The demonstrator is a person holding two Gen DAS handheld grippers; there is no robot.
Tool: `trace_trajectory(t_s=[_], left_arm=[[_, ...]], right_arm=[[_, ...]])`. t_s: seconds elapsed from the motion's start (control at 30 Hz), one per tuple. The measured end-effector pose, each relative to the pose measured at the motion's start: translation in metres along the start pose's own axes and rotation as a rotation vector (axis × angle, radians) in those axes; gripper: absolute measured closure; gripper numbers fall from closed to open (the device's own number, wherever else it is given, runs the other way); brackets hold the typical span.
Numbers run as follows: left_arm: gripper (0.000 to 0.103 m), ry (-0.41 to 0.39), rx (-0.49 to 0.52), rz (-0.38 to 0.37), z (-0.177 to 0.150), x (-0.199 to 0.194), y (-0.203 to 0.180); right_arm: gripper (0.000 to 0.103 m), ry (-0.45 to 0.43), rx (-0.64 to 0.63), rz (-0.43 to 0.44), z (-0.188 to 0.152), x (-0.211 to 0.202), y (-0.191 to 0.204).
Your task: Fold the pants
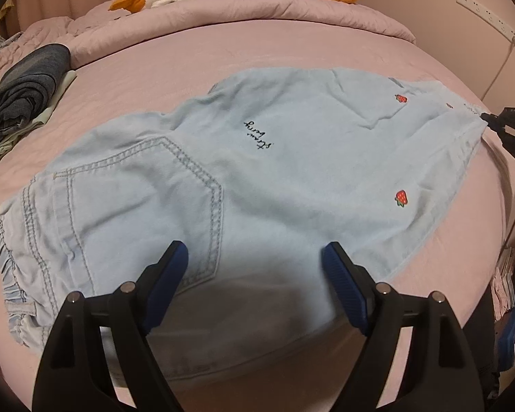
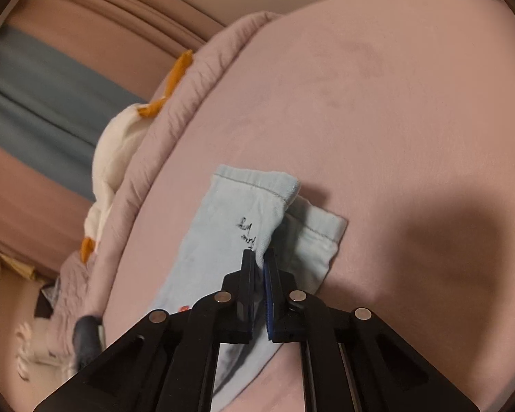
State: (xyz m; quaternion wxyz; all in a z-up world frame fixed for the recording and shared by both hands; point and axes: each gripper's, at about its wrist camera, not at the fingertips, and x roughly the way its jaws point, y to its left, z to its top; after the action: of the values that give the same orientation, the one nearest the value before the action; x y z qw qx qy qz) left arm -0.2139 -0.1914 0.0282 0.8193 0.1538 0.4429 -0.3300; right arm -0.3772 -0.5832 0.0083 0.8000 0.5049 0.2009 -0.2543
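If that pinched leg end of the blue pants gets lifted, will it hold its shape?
Probably not: the pants lie creased and limp on the bed. The hem already droops around the right tool, so it should drape and trail.

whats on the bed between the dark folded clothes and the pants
Nothing: in the left wrist view only bare pink sheet separates the dark folded clothes from the light blue pants.

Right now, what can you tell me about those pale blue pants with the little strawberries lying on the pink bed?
The pale blue denim-like pants lie spread nearly flat on the pink bed sheet, back pocket up, with a gathered elastic waistband, stitched seams, small red strawberry patches and dark cursive embroidery. The fabric looks soft and lightly creased. The right gripper is shut on the cloth near a leg hem; the left gripper hovers open over the seat area beside the pocket.
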Motion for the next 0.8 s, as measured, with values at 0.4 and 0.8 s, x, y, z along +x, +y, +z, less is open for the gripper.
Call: trace_trajectory(t_s=[0.4, 0.8], left_arm=[[0.021, 0.002, -0.032, -0.036, -0.011, -0.014, 0.008], [0.022, 0.054, -0.011, -0.045, -0.002, 0.000, -0.005]], right_arm=[[0.090, 0.009, -0.305, -0.158, -0.012, -0.009, 0.055], [0.083, 0.430, -0.820, 0.037, -0.137, 0.064, 0.197]])
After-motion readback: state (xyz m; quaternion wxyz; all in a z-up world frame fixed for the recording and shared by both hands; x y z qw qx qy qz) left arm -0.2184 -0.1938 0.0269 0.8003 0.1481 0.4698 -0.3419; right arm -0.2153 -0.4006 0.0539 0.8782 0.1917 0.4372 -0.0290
